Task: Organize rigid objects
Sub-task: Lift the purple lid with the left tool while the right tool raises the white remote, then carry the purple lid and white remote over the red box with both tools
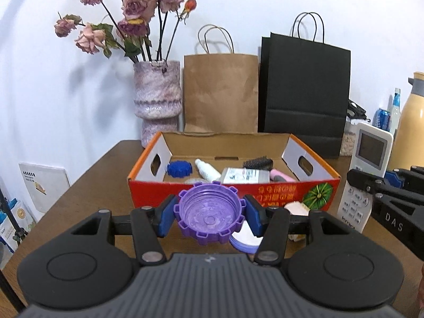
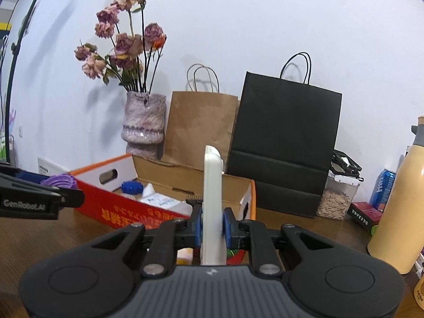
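My left gripper (image 1: 210, 216) is shut on a purple toothed cap (image 1: 210, 214), held above the table just in front of the red cardboard box (image 1: 233, 192). The box holds a blue toothed cap (image 1: 179, 169), a white bottle (image 1: 206, 171), a flat packet (image 1: 245, 176), a black brush (image 1: 258, 163) and a pink item (image 1: 282, 175). My right gripper (image 2: 212, 228) is shut on a white remote control (image 2: 212, 206), held upright on edge near the box (image 2: 132, 209). The remote also shows in the left wrist view (image 1: 364, 175).
A vase of dried roses (image 1: 157, 100), a brown paper bag (image 1: 221, 92) and a black paper bag (image 1: 304, 90) stand behind the box. A yellow flask (image 2: 397, 206), a blue can (image 2: 383, 186) and a seed jar (image 2: 336, 198) stand at the right. A white lid (image 1: 246, 237) lies under the left gripper.
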Demonstrator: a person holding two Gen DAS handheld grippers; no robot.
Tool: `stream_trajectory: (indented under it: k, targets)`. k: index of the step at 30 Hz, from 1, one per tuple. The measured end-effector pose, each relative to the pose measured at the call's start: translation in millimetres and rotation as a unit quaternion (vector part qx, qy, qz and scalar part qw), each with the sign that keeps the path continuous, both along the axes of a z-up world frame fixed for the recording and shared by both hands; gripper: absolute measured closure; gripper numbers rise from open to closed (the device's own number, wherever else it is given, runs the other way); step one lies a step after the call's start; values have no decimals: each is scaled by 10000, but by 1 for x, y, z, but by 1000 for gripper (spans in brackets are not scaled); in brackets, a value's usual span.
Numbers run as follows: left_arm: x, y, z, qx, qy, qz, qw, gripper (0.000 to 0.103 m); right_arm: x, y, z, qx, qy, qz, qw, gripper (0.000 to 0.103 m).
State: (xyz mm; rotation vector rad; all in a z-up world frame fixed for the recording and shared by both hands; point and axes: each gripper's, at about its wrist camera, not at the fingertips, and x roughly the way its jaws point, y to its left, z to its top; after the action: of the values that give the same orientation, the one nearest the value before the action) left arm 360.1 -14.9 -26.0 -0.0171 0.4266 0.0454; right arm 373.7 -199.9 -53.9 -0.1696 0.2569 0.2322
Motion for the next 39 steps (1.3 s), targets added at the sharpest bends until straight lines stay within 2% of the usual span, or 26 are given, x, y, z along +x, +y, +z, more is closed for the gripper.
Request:
stream_trajectory:
  k: [12, 19, 39]
  targets:
    - [15, 3, 27, -103, -395, 211, 9989, 48, 11, 16, 17, 393, -148, 36, 9991, 87]
    - [32, 6, 33, -183, -470, 337, 9982, 48, 26, 26, 23, 465, -206, 63, 9987, 87]
    - [91, 12, 29, -179, -450, 509, 9975, 48, 92, 42, 26, 761, -270, 110, 9967, 87]
